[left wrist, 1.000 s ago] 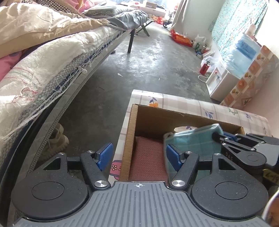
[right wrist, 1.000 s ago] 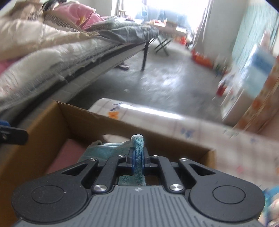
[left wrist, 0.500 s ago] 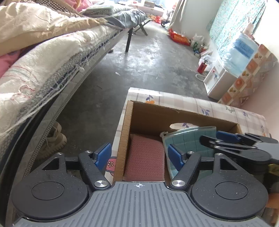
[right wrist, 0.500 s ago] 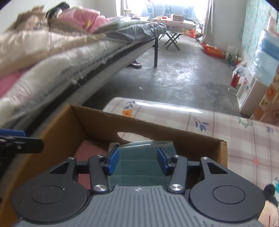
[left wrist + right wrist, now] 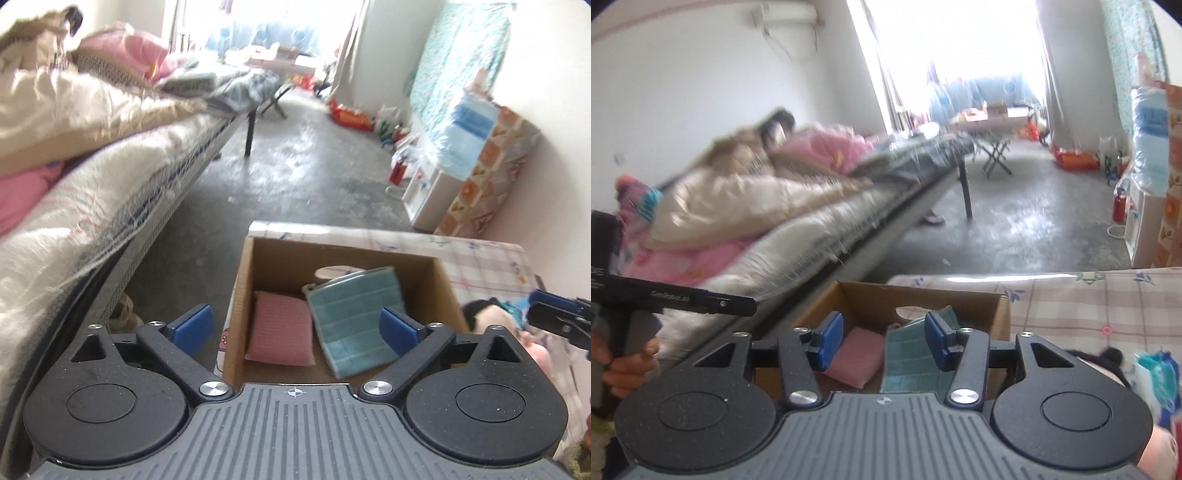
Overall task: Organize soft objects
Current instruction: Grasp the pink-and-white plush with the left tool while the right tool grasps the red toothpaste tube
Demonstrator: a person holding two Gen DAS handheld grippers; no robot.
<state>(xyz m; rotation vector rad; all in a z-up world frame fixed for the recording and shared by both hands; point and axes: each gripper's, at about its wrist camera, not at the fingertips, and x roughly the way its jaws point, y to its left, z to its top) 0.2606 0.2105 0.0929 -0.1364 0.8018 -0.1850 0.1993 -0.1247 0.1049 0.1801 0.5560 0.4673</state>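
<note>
An open cardboard box [image 5: 240,295] [image 5: 1001,310] stands on a table with a checked floral cloth [image 5: 480,254] [image 5: 1089,302]. Inside it a pink pad [image 5: 280,332] [image 5: 855,358] lies at the left, and a folded teal checked cloth [image 5: 354,317] [image 5: 908,365] leans against the far wall at the right. My left gripper [image 5: 295,325] hangs above the box, its jaws opening wide with nothing between them. My right gripper [image 5: 884,343] is back from the box, its jaws opening and empty; its tips also show in the left wrist view [image 5: 554,314].
A bed piled with quilts and pink bedding [image 5: 74,155] [image 5: 757,206] runs along the left. A soft doll with dark hair [image 5: 491,317] [image 5: 1104,365] lies on the table right of the box. A water bottle and white cabinet [image 5: 443,184] stand by the right wall.
The right gripper let go of the teal cloth, which now rests in the box, and pulled back up and right. The left gripper rose, drew back and opened wider.
</note>
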